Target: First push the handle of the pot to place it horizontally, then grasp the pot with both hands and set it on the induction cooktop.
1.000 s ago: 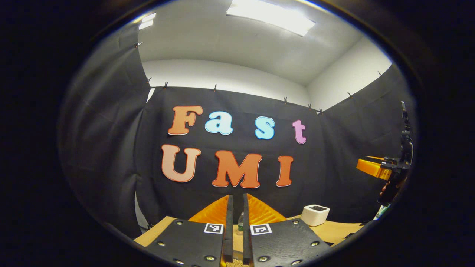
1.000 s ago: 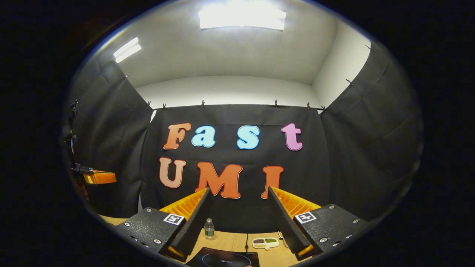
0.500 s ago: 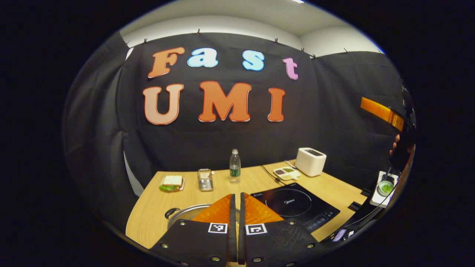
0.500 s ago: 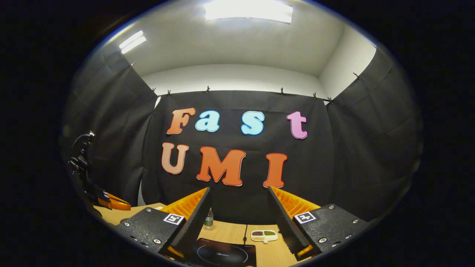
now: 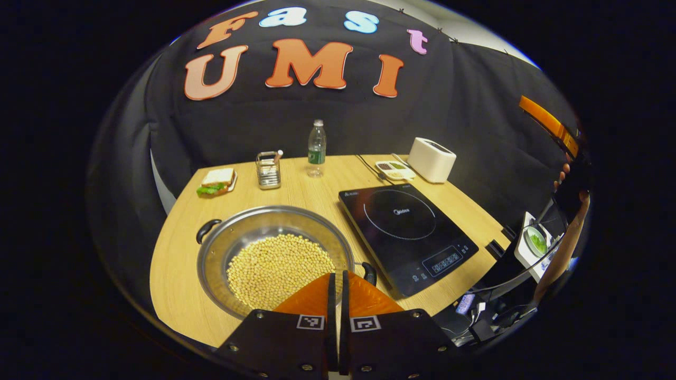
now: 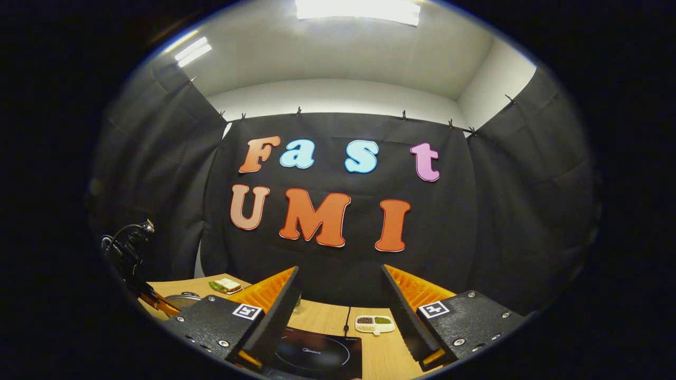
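Observation:
A steel pot [image 5: 232, 237] full of pale beans [image 5: 274, 264] sits on the wooden table [image 5: 174, 274]. Its black handles lie on a diagonal, one at the far left [image 5: 207, 229] and one at the near right [image 5: 368, 272]. To the pot's right lies the black induction cooktop [image 5: 406, 227]. My left gripper [image 5: 337, 277] is shut on nothing, above the pot's near rim by the near-right handle. In the right gripper view my right gripper [image 6: 340, 269] is open and held high, with the cooktop [image 6: 317, 351] below it and the pot's rim [image 6: 182, 300] low at the left.
At the table's far side stand a sandwich [image 5: 215, 181], a metal holder [image 5: 268, 170], a water bottle [image 5: 316, 148], a divided dish [image 5: 395, 169] and a white toaster [image 5: 431, 159]. A cable runs back from the cooktop. A hand [image 5: 567, 184] holds the other gripper at the right.
My left gripper has tipped downward, bringing the pot, cooktop and whole table into view; it stays shut. My right gripper has tilted down slightly and stays open.

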Demonstrator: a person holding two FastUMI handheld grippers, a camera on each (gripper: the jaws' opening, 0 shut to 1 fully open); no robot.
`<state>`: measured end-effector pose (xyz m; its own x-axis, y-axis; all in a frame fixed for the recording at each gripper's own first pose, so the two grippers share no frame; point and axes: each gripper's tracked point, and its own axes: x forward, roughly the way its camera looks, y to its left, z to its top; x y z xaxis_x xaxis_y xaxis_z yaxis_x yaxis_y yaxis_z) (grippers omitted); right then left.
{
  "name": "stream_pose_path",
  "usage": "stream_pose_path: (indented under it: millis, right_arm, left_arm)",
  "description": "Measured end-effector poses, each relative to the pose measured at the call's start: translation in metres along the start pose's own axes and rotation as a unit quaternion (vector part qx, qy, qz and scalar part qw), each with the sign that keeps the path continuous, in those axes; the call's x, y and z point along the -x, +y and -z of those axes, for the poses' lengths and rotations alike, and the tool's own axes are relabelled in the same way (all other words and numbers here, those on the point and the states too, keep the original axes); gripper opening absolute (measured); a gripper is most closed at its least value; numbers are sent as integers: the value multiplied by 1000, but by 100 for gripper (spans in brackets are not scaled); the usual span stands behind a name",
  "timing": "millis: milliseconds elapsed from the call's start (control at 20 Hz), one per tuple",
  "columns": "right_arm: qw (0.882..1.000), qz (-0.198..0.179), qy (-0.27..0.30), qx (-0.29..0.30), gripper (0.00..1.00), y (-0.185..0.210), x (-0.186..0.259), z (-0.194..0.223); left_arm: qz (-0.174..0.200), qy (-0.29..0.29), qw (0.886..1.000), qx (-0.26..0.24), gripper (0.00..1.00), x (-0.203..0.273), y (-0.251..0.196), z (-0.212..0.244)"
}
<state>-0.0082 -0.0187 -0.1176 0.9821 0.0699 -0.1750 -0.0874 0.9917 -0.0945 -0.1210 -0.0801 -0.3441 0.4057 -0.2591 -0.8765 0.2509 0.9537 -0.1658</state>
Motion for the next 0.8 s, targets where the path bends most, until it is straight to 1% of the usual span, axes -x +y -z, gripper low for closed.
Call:
stream_pose_path:
  millis: [150, 300, 350, 400, 450, 500, 550, 600, 800]
  right_arm:
    - [1000, 3, 12, -2, 92, -2, 1, 20]
    - [1000, 4, 24, -3, 92, -5, 3, 35]
    - [1000, 6, 25, -1, 93, -7, 4, 39]
    - [1000, 9, 26, 1, 96, -10, 5, 42]
    - [1000, 12, 26, 4, 93, -12, 6, 45]
    - [1000, 15, 26, 6, 96, -13, 9, 48]
    - [999, 16, 27, 7, 96, -14, 9, 50]
    - [999, 16, 29, 8, 93, -14, 11, 53]
    - [999, 12, 45, 11, 93, -15, 20, 71]
  left_arm:
    - [20, 52, 998, -5, 3, -6, -11, 32]
    - [22, 105, 994, -14, 3, -16, -14, 60]
    - [24, 121, 992, -14, 2, -19, -15, 67]
    - [24, 134, 991, -15, 3, -22, -16, 74]
    - [23, 146, 989, -18, 3, -26, -15, 79]
    - [21, 157, 987, -20, 3, -32, -14, 85]
    - [21, 166, 986, -18, 3, -36, -13, 87]
    - [18, 176, 984, -12, 3, -42, -13, 89]
    - [15, 216, 976, 1, 3, -58, -13, 97]
